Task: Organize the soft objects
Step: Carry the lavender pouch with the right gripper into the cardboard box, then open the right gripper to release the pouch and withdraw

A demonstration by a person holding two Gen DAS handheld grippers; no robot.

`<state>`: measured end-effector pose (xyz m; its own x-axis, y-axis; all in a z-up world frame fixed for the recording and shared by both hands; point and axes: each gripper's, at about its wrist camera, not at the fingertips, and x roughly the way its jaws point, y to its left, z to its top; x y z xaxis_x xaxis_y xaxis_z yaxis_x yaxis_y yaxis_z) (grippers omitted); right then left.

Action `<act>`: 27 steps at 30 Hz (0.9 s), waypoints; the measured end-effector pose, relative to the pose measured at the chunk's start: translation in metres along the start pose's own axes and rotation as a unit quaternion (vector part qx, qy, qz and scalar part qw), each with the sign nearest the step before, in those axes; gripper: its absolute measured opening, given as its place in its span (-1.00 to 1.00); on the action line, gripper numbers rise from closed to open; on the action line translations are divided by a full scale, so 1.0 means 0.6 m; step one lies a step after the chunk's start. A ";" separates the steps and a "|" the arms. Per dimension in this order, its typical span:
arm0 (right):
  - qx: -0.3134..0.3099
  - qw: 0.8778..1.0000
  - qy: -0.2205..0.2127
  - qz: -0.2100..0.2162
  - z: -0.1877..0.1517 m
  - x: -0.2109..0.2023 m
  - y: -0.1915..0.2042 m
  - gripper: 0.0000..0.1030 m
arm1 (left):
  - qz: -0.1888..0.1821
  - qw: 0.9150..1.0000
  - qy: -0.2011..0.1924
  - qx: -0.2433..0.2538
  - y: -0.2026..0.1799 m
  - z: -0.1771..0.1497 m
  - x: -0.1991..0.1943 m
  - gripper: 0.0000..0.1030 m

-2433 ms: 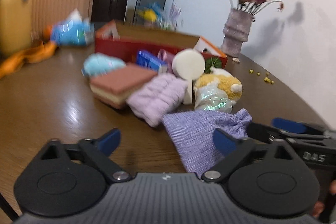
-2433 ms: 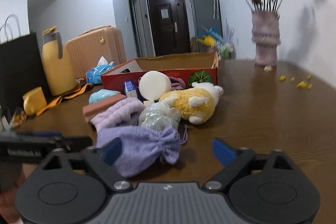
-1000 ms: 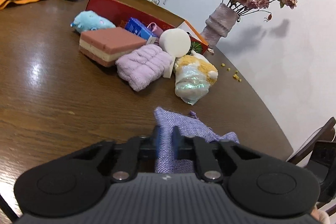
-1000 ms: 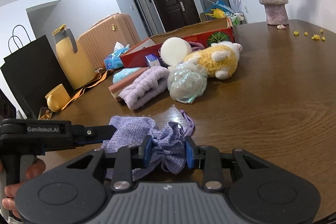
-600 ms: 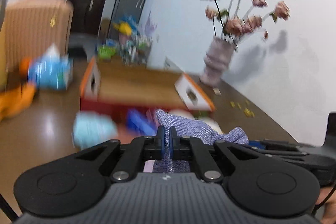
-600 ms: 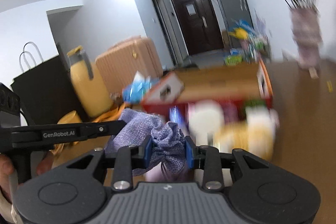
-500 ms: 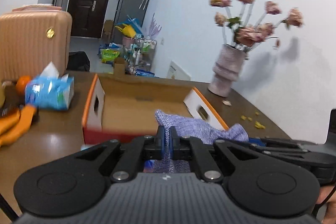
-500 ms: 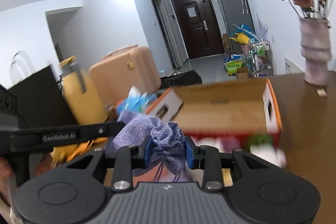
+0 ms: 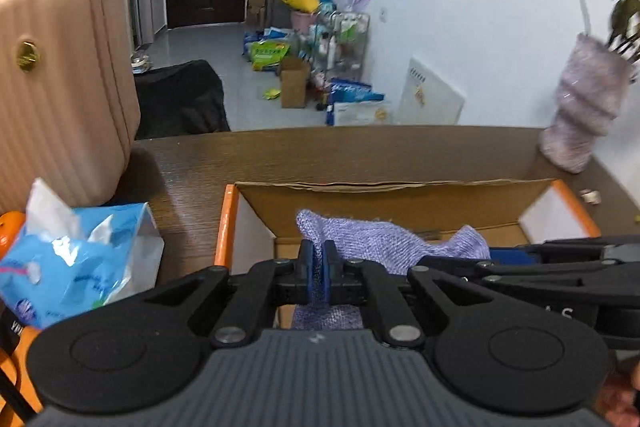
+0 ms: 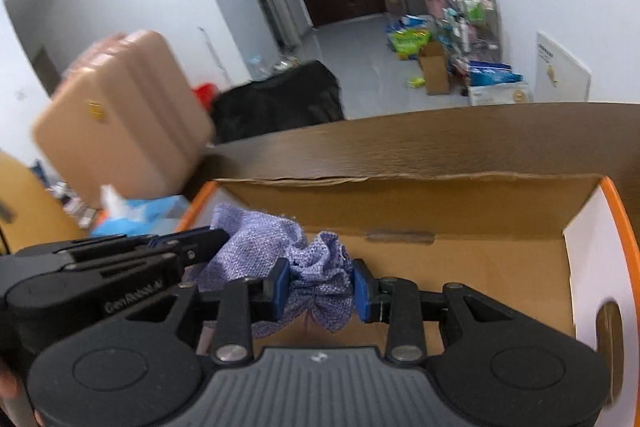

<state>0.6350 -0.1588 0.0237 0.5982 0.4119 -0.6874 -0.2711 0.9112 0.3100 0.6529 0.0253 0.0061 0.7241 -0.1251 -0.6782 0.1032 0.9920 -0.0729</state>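
Observation:
Both grippers hold one purple knitted drawstring pouch (image 9: 372, 237) above the open cardboard box (image 9: 400, 199). My left gripper (image 9: 319, 269) is shut on the pouch's flat end. My right gripper (image 10: 320, 285) is shut on its gathered, ruffled end (image 10: 316, 267). The pouch hangs over the box's left part, over its brown floor (image 10: 460, 267). The box has orange rims and white end walls. The other soft objects are out of view.
A blue tissue pack (image 9: 76, 259) lies on the wooden table (image 9: 320, 155) left of the box. A pink suitcase (image 9: 56, 87) stands behind it. A lilac vase (image 9: 580, 115) with flowers stands at the table's right back. The floor beyond is cluttered.
Both grippers closed on the pouch, lifted it off the table and carried it forward over the box. The pile of soft objects has dropped out of view.

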 end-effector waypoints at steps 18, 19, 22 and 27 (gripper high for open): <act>-0.004 0.996 -0.061 -0.067 -0.024 -0.190 -0.035 0.81 | 0.057 0.994 -0.094 0.012 -0.012 -0.005 -0.198 0.51; -0.004 0.995 -0.064 -0.072 -0.030 -0.210 -0.036 0.81 | 0.057 0.993 -0.102 0.009 -0.015 -0.012 -0.221 0.54; -0.004 0.993 -0.083 -0.087 -0.052 -0.268 -0.036 0.83 | 0.061 0.991 -0.121 0.011 -0.026 -0.029 -0.273 0.57; -0.009 0.989 -0.111 -0.097 -0.100 -0.343 -0.024 0.86 | 0.060 0.987 -0.148 0.015 -0.048 -0.066 -0.352 0.66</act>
<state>0.4706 -0.2567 0.1211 0.7907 0.2218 -0.5706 -0.1477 0.9736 0.1739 0.4698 0.0238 0.1226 0.8992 -0.0112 -0.4374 0.0219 0.9996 0.0194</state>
